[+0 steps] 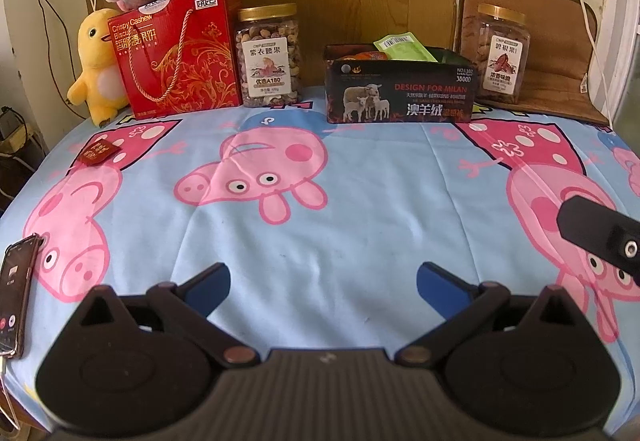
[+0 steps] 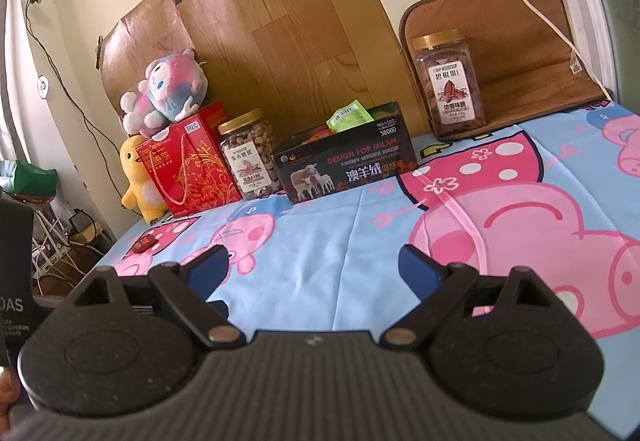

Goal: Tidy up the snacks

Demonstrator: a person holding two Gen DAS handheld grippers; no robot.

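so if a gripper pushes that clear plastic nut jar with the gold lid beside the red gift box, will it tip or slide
The clear plastic nut jar with the gold lid looks nearly full, so probably heavy and stable. It is tall, so a push near the lid might tip it. The soft cartoon bedsheet would likely resist sliding.

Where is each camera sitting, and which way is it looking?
Left wrist: sits on the left hand-held gripper, low over the pig cloth, facing the black box squarely; its open blue fingers show.
Right wrist: sits on the right hand-held gripper, further right, angled left toward the same box; open fingers show.
Both share the box, both jars, red bag and plush toys.
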